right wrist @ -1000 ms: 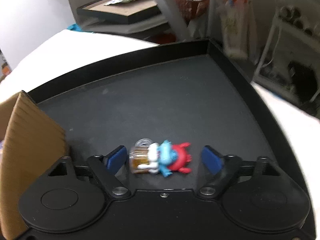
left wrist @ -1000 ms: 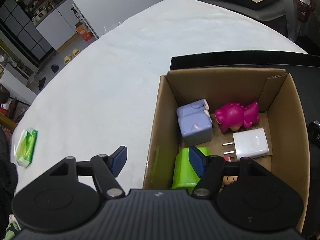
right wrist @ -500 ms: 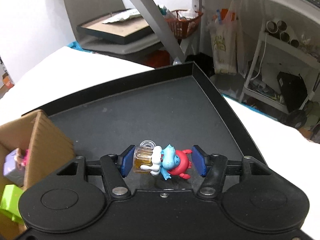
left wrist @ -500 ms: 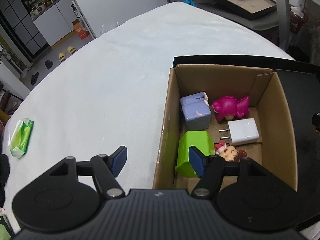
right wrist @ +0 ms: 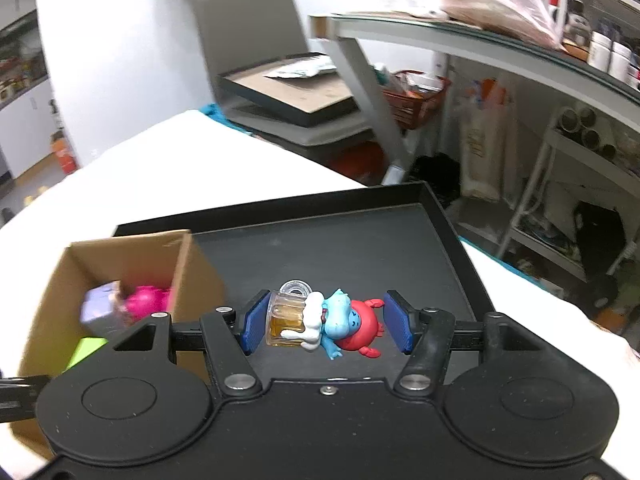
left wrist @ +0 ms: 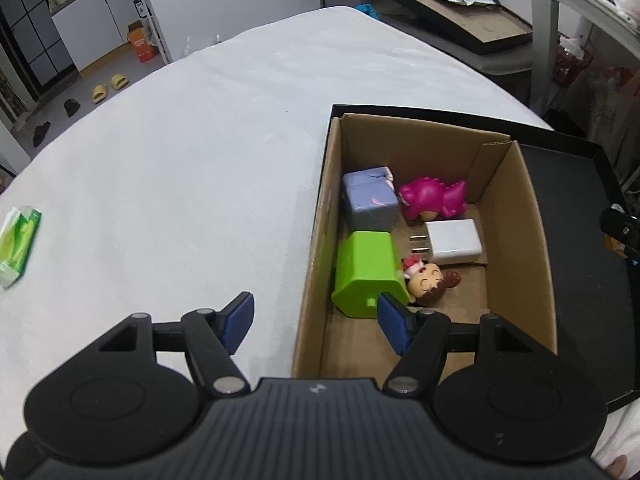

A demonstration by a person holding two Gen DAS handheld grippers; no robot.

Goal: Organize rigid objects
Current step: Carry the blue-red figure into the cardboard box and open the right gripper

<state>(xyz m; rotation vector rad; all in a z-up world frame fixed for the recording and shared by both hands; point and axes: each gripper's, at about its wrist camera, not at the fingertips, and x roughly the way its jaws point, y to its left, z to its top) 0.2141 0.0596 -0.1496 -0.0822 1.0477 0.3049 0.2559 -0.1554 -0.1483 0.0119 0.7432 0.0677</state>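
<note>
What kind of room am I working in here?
Probably a lived-in home or home workshop, not a lab. Slippers lie on the floor near white cabinets, cluttered wire shelving stands off to the side, and the white-covered table looks improvised.

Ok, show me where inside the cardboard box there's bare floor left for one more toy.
In the cardboard box, bare floor lies along the near end, below the green block and doll figure, plus a strip along the right wall. The middle and left are crowded: purple cube, pink toy, white charger.
</note>
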